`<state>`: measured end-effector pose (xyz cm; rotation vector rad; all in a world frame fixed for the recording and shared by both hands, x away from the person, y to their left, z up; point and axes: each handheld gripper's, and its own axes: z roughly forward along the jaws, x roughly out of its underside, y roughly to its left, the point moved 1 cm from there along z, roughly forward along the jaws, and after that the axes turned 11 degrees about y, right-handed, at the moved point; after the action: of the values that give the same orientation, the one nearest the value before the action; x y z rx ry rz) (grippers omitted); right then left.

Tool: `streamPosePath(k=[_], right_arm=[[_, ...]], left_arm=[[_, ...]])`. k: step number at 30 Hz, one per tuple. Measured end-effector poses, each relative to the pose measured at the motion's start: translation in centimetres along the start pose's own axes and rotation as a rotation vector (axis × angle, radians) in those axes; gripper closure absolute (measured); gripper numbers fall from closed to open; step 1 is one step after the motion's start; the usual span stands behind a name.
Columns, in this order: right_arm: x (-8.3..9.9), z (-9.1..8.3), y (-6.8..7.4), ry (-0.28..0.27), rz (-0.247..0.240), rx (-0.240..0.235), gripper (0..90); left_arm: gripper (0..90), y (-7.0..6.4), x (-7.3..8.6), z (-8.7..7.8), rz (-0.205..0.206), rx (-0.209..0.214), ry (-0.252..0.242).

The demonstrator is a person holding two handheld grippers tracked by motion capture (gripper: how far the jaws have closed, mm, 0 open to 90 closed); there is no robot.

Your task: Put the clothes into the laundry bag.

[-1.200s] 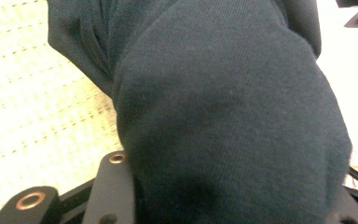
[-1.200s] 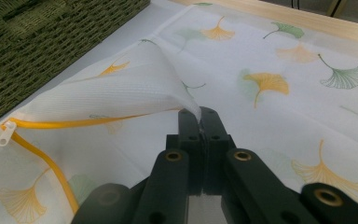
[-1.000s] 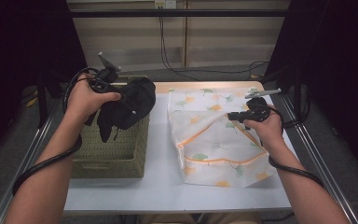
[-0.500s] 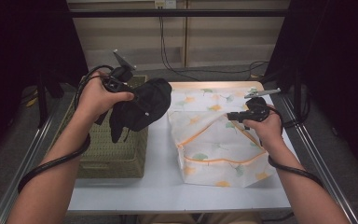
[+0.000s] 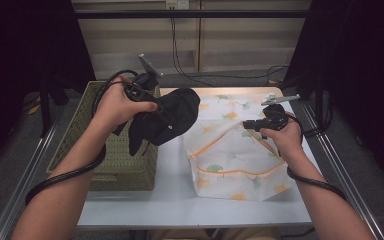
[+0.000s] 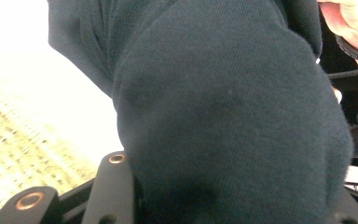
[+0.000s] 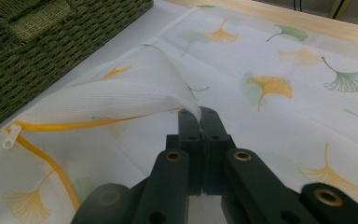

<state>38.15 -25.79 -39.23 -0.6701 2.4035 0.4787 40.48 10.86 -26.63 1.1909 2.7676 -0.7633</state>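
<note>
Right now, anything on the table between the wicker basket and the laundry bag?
No. High view shows a bare strip of white table between the wicker basket and the laundry bag. The black garment hangs above it, held in the left gripper.

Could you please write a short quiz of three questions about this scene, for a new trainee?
1. True or false: the right hand-held gripper is shut on the laundry bag.
2. What does the left hand-held gripper hold? A) black garment B) towel C) bottle
3. Which container stands left of the bag?

Key: 1 true. 2 A. 3 the woven basket.
</note>
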Motion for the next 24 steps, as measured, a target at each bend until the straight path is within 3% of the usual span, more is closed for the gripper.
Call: streamPosePath(k=[1, 2, 3, 4, 14, 24], right_arm=[[0.0, 0.0, 0.0, 0.000, -0.001, 0.001, 90.0], [-0.1, 0.0, 0.0, -0.005, -0.010, 0.000, 90.0], [-0.1, -0.1, 0.0, -0.003, -0.006, 0.001, 90.0], [-0.2, -0.1, 0.1, -0.003, -0.005, 0.000, 90.0], [-0.3, -0.2, 0.1, -0.001, -0.005, 0.005, 90.0], [-0.6, -0.3, 0.3, -0.010, -0.008, 0.002, 90.0]], left_arm=[[55.5, -0.5, -0.1, 0.3, -0.025, -0.003, -0.020], [55.6, -0.5, -0.2, 0.4, 0.013, 0.001, 0.007], [55.6, -0.8, -0.3, 0.6, 0.011, 0.000, 0.006], [55.6, -0.9, -0.5, 0.7, 0.035, -0.002, 0.024], [55.5, -2.9, -1.4, 2.9, 0.103, 0.025, 0.057], [55.5, -3.8, -1.9, 5.1, 0.122, 0.053, 0.085]])
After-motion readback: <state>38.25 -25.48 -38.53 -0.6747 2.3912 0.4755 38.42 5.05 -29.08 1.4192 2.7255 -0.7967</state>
